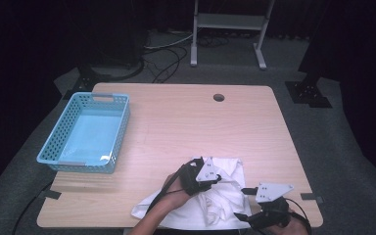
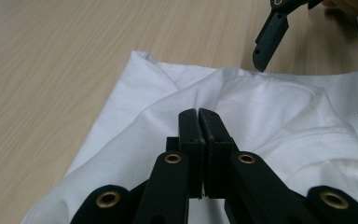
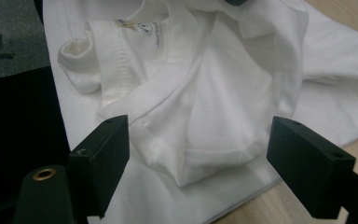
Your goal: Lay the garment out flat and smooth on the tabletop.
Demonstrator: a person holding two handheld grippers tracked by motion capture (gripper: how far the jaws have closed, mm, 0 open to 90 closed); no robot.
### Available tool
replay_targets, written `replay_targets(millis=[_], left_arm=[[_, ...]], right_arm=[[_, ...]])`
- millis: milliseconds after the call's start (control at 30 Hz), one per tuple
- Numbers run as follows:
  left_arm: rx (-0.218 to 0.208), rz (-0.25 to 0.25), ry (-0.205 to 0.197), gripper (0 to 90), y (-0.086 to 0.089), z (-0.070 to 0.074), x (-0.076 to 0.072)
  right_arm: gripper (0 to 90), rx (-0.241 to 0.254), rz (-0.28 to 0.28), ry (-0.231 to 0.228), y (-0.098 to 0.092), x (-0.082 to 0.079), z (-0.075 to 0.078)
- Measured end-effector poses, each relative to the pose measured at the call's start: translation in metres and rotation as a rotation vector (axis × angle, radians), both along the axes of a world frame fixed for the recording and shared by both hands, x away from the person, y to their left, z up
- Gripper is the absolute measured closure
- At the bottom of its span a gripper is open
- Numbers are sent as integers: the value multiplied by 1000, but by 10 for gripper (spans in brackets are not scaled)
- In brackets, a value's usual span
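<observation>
White cloth (image 1: 210,200), a rumpled T-shirt with a stitched collar and a small neck label, lies bunched at the near edge of the surface (image 1: 186,122), slightly right of the middle, its lower hem reaching the person's side. In the right gripper view the ribbed neckline (image 3: 116,60) is turned up and a folded sleeve end points toward the camera.

On the shirt's upper left part sits the left hand-held gripper (image 2: 199,116), its two black jaws pressed tight together with their tips on a raised ridge of fabric; whether any cloth is caught between the pads I cannot tell, since the pads meet flush along their visible length. The right hand-held gripper (image 3: 196,154) hangs low over the shirt's near right part with its jaws spread wide on either side of the folded sleeve end, neither pad touching the cloth.

Well apart from the shirt, at the far left of the surface, stands a light blue perforated basket (image 1: 58,142). A round cable hole (image 1: 219,97) marks the far edge of the wood.
</observation>
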State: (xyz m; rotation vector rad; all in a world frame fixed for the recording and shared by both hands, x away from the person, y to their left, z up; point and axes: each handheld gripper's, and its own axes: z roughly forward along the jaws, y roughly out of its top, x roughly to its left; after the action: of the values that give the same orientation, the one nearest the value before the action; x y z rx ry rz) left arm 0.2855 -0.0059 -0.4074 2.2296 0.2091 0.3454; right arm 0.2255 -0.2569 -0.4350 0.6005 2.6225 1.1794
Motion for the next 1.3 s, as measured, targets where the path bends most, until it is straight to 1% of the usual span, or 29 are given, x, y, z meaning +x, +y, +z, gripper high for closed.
replay_targets(millis=[100, 267, 333, 500, 567, 900, 1067, 1300], left_arm=[[-23, 15, 2, 883, 9, 4, -3], [-56, 48, -1, 884, 31, 10, -10], [-59, 64, -4, 884, 39, 12, -12], [-86, 102, 0, 884, 59, 15, -17], [-87, 116, -3, 884, 67, 15, -19], [-128, 209, -5, 884, 106, 18, -22], [-136, 248, 0, 884, 126, 17, -23], [-123, 302, 15, 883, 151, 11, -23]], right_arm=[[204, 4, -2, -1, -1, -1, 1], [204, 8, 0, -7, -1, -2, 2], [204, 9, -1, -6, -1, -2, 2], [201, 10, 3, -8, 1, -3, 3], [199, 10, 10, -9, 3, -3, 3], [197, 9, 38, -3, 11, -6, 2], [197, 4, 43, 3, 13, -6, 1], [197, 0, 49, 6, 17, -6, 1]])
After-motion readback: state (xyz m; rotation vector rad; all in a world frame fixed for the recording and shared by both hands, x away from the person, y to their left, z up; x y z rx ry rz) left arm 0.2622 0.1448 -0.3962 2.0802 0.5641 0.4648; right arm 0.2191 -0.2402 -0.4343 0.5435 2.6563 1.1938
